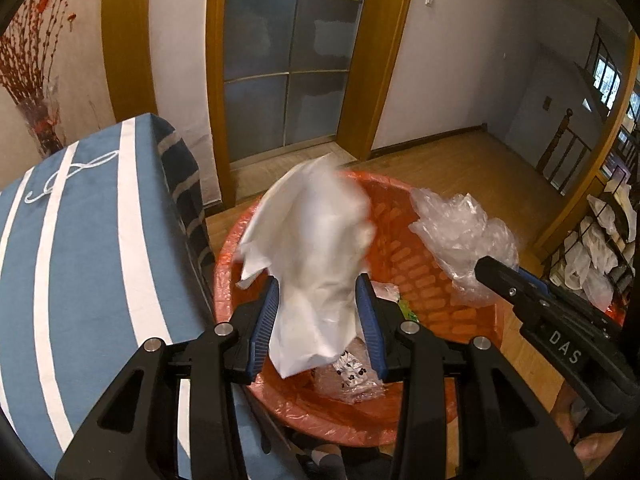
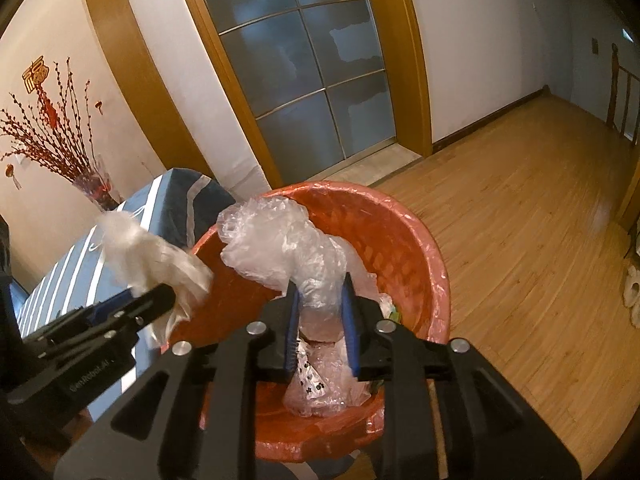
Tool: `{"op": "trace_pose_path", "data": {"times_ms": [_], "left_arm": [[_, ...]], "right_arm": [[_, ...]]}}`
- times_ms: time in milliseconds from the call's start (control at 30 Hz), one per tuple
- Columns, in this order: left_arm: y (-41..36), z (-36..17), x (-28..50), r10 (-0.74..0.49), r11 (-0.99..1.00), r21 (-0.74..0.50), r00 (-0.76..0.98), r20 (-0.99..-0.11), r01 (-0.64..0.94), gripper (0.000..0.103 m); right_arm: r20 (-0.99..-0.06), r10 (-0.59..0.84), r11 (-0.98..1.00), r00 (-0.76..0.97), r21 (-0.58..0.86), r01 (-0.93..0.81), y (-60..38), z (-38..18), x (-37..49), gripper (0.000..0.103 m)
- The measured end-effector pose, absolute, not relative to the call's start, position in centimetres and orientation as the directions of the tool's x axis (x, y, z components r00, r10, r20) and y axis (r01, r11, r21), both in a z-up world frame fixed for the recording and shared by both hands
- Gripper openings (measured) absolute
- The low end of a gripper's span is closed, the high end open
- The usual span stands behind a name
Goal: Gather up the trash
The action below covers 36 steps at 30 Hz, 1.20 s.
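**Both loads over the bin, ready to drop**

We hold two pieces of trash above the round orange plastic bin (image 2: 416,248), which wears a thin red liner and already has clear wrappers lying at its bottom. To finish this step well, we judge that each piece should be centred over the opening before the fingers part, and lowered a little so the light material falls inside rather than drifting onto the wooden floor (image 2: 520,216) or the blue-and-white striped cloth (image 1: 80,240) beside the bin.

Our left gripper (image 1: 318,300) stands fairly wide, its blue pads pressing both sides of a crumpled white paper sheet (image 1: 312,240). The sheet rises above the fingers, blurred at its top, and hangs over the bin's near-left part; from the right wrist view it looks closer to the rim, so we would shift it inward.

Our right gripper (image 2: 322,304) is narrower, clamped around a bunched clear plastic bag (image 2: 280,240). The bag billows above the fingers, directly over the bin's interior, with a tail trailing down toward the wrappers below.
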<state>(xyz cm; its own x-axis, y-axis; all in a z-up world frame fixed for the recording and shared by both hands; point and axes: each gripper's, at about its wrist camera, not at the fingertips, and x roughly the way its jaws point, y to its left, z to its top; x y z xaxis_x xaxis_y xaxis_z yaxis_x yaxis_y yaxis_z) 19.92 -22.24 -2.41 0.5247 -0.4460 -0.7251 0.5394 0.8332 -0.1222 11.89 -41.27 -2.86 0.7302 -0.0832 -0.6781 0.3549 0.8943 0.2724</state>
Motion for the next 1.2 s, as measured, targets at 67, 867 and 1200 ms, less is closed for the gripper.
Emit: {"op": "trace_pose_path", "data": {"times_ms": [67, 867, 1200], "left_arm": [[-22.3, -2.5, 19.8, -0.447, 0.832, -0.125, 0.519, -0.729, 0.541, 0.042], [-10.9, 3.1, 12.8, -0.379, 0.9, -0.058, 0.711, -0.592, 0.432, 0.085], [-4.4, 3.9, 6.0, -0.286, 0.949, -0.031, 0.82, -0.495, 0.313, 0.098]], "right_arm": [[-0.676, -0.079, 0.892, 0.733, 0.281, 0.355, -41.4, -2.9, 12.0, 0.026], [-0.444, -0.172, 0.921, 0.879, 0.245, 0.304, -35.6, 4.3, 2.2, 0.098], [-0.405, -0.257, 0.94, 0.877, 0.107, 0.325, -27.7, 5.0, -3.5, 0.099]]}}
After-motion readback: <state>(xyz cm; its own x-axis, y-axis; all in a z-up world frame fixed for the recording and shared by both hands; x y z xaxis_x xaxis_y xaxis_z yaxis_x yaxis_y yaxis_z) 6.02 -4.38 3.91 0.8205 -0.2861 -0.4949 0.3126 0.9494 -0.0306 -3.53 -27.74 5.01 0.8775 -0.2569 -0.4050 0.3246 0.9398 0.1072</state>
